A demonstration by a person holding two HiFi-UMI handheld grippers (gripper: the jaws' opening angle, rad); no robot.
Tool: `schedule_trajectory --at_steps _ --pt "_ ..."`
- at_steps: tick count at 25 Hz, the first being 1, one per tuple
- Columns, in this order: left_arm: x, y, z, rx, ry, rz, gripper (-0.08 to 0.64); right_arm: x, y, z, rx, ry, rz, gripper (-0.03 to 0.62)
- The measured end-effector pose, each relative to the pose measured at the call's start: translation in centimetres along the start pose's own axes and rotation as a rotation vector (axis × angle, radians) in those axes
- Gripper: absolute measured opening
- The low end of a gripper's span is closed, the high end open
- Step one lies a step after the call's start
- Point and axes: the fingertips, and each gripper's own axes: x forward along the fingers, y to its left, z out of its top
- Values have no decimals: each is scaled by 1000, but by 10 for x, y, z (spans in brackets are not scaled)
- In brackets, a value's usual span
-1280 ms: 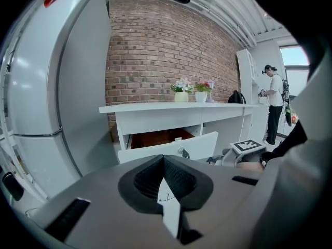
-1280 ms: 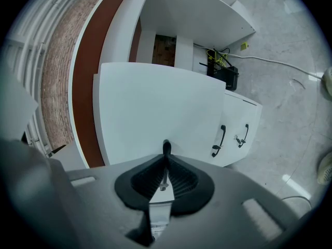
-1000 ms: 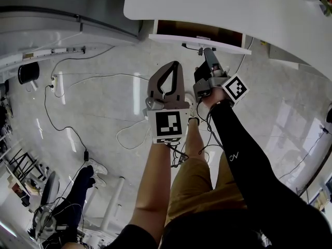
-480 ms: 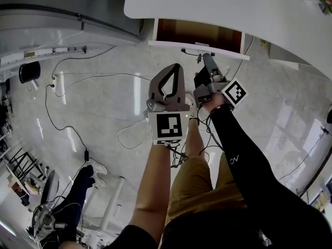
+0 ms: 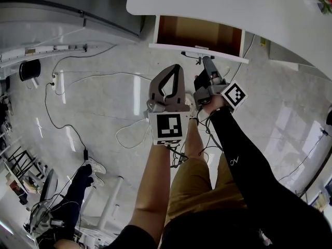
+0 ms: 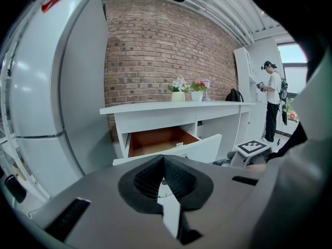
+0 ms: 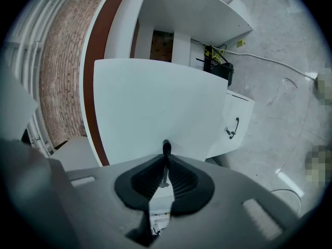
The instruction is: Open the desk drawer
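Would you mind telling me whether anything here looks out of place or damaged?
Nothing looks damaged or spilled. The desk drawer is partly out, with the right gripper shut on its handle. Only the loose cables trailing across the floor look untidy.

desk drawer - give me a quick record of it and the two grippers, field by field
drawer: pulled part way out of the white desk, brown inside showing
handle: thin dark bar on the drawer's white front
right gripper: jaws shut on the handle
left gripper: jaws together, holding nothing, apart from the drawer
on the desk: flower pots
floor: pale tiles with loose cables
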Motion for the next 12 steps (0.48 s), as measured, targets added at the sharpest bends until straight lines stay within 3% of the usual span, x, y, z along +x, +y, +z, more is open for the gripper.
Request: schedule_trajectory --at_steps 12 --pt "-9 -5 -2 -4 -5 5 8 -14 -5 -7 -10 23 -12 25"
